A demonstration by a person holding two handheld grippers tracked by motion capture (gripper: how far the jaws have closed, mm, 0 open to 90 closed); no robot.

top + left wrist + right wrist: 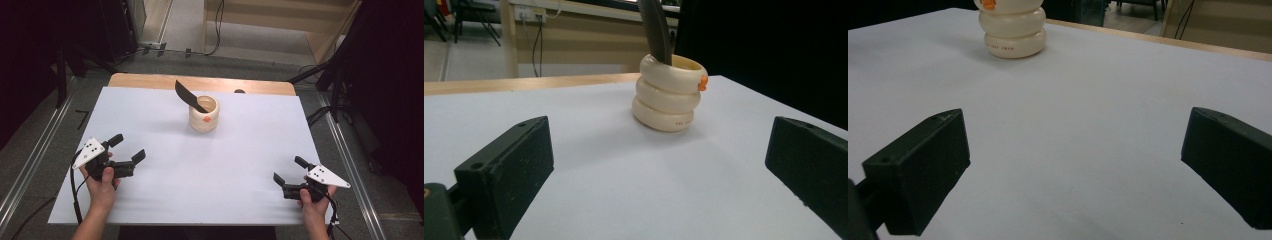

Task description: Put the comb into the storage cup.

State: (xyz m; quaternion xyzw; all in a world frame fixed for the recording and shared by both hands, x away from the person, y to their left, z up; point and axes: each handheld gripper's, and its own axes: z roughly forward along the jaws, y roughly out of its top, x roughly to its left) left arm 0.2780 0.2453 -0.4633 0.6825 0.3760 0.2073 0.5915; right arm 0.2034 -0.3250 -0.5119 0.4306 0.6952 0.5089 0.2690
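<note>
A cream ringed cup (204, 114) with an orange mark stands upright on the far middle of the white sheet (240, 150). A dark flat blade-like utensil (188, 95) leans out of it toward the far left. The same cup (669, 92) shows ahead in the left gripper view with the utensil (655, 29) in it, and the cup (1012, 30) at the top left of the right gripper view. My left gripper (127, 147) rests near the left side, open and empty. Over at the near right, my right gripper (289, 170) is open and empty too.
The white sheet covers a wooden table whose far edge (200, 82) shows as a bare strip. Cables (217, 30) and dark stands lie on the floor beyond. Metal rails (30, 160) run along both sides.
</note>
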